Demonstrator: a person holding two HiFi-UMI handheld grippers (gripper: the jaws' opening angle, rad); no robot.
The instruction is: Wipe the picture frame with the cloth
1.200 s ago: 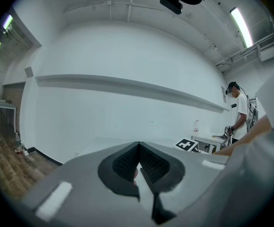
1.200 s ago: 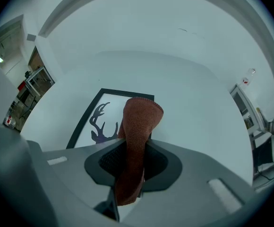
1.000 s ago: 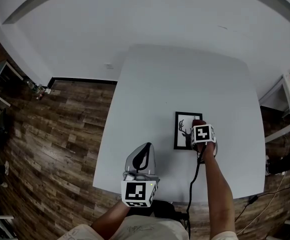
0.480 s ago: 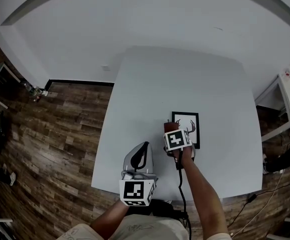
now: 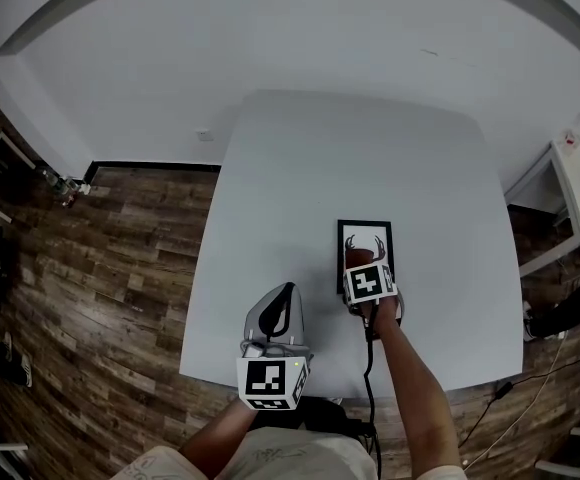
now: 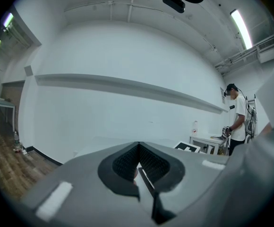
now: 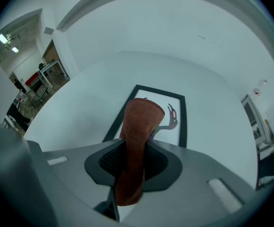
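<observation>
The picture frame [image 5: 367, 234] lies flat on the white table [image 5: 350, 148], towards the person's right and nearer the table's close edge than its far one. It has a thin black border and a white sheet printed with an antlered deer. The right gripper [image 5: 363, 273] hangs over the near end of the frame, and its jaws are clamped tight on a rust-brown cloth [image 5: 354, 258].

In the right gripper view the cloth [image 7: 140, 119] runs as a folded strip up between the two dark pads of the right gripper [image 7: 134, 151]. Its rounded free end covers the lower middle of the picture frame [image 7: 158, 92], over the deer's body, so that only one antler and part of the head show beside it (whether the cloth actually presses on the glass cannot be told). A loose tail of cloth hangs out behind the jaws. Bare table [image 7: 212, 103] surrounds the frame on all sides.

The left gripper [image 5: 286, 303] is held at the near edge of the table, well apart from the frame. In its own view the left gripper [image 6: 138, 149] has its jaws brought together with nothing between them, and it points across the tabletop towards a plain white wall. Far off at the right of that view a person [image 6: 238, 118] stands by a small side table [image 6: 208, 139]
</observation>
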